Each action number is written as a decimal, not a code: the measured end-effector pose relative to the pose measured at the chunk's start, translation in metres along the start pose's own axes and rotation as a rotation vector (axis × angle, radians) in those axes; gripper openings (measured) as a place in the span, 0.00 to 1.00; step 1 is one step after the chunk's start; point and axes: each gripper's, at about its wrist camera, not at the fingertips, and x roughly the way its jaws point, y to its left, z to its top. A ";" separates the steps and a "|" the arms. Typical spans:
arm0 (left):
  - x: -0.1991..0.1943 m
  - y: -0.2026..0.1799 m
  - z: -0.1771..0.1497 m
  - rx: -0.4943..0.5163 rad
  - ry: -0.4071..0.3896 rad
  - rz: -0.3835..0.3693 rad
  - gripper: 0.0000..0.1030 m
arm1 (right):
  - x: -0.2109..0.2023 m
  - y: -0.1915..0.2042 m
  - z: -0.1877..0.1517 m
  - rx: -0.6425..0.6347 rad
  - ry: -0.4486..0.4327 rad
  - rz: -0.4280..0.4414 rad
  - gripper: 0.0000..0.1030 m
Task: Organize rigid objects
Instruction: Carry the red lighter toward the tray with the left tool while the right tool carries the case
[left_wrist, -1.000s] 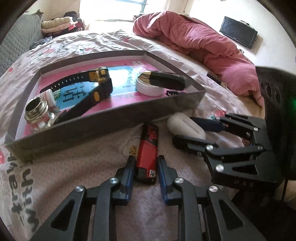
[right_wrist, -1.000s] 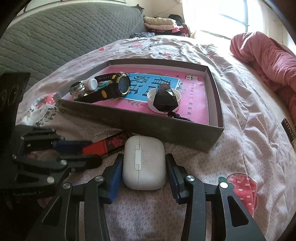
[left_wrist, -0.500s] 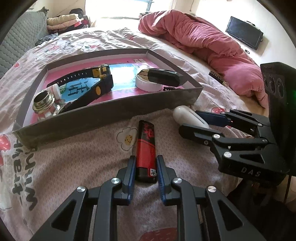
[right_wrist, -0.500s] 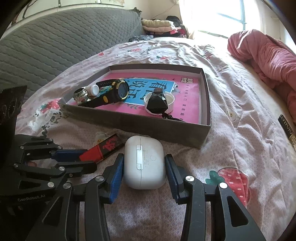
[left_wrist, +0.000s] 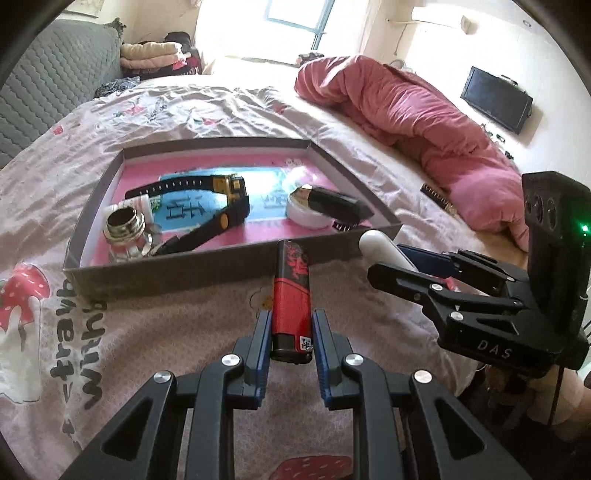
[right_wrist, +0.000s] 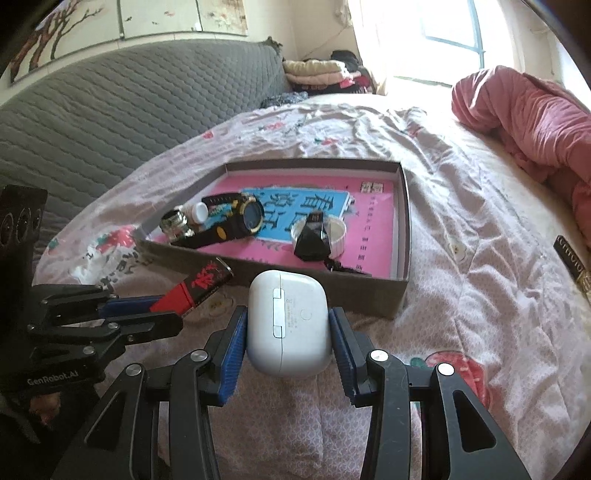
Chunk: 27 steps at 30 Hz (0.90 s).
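My left gripper is shut on a red and black lighter, lifted above the bedsheet just in front of the grey box. My right gripper is shut on a white earbud case, also raised, near the box's front wall. Inside the box lie a black and yellow watch, a small metal-capped bottle, a white round tin and a black faceted object resting on that tin. Each gripper shows in the other's view: the right gripper, the left gripper.
The box sits on a bed with a strawberry-print sheet. A pink duvet is heaped at the far right, a grey quilted headboard at the left. A dark comb-like item lies right of the box.
Both grippers have risen with the lighter and the earbud case, which left the sheet. The box now appears lower and farther in both views.
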 end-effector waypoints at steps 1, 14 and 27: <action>-0.001 -0.001 0.001 0.009 -0.009 0.011 0.21 | -0.002 -0.001 0.001 0.002 -0.010 0.001 0.44; -0.017 0.006 0.010 -0.014 -0.095 0.038 0.21 | -0.012 0.003 0.010 -0.004 -0.078 0.010 0.44; -0.026 0.026 0.017 -0.036 -0.167 0.094 0.21 | -0.003 0.016 0.027 -0.001 -0.109 0.035 0.44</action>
